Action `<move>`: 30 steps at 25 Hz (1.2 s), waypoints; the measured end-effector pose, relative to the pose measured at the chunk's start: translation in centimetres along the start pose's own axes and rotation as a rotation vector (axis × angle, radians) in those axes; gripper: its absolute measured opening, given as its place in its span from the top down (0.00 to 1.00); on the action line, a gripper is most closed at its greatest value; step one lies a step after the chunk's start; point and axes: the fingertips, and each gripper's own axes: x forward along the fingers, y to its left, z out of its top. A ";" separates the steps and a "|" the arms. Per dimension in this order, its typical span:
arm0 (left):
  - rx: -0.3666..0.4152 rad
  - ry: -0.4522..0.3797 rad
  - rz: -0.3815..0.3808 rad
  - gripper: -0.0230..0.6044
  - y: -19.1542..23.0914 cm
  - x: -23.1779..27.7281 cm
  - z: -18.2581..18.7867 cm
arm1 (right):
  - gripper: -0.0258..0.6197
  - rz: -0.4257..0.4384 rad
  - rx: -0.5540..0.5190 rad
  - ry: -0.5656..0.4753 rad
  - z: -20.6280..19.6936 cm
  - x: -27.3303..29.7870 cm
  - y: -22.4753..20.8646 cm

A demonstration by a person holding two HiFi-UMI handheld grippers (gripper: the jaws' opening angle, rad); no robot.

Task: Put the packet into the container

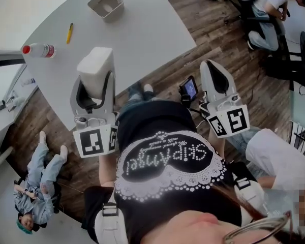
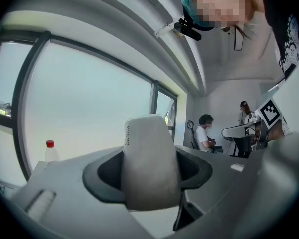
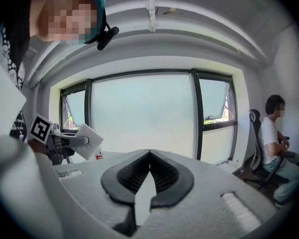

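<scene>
The packet (image 1: pixel 95 67) is white, the container (image 1: pixel 105 4) grey; the pen (image 1: pixel 69 32) yellow, the bottle cap (image 1: pixel 26 49) red

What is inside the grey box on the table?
Nothing I can make out: only the pale floor of the container shows, with a lighter patch too small to read. Its walls hide the edges. The packet is outside, held in the left gripper.

place: office | cues: white table (image 1: pixel 142 34), desk chair (image 3: pixel 252 129), seated person (image 3: pixel 270 136), big windows (image 3: pixel 144 114), wood floor (image 1: pixel 213 39)
</scene>
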 end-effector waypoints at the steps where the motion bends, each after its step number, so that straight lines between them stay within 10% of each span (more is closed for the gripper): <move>1: -0.001 -0.002 -0.002 0.52 0.2 0.1 0.1 | 0.97 0.000 -0.002 -0.001 0.1 0.3 0.1; 30: -0.014 0.025 -0.016 0.52 4.4 0.8 -0.5 | 0.97 0.015 -0.002 0.007 0.6 4.1 3.3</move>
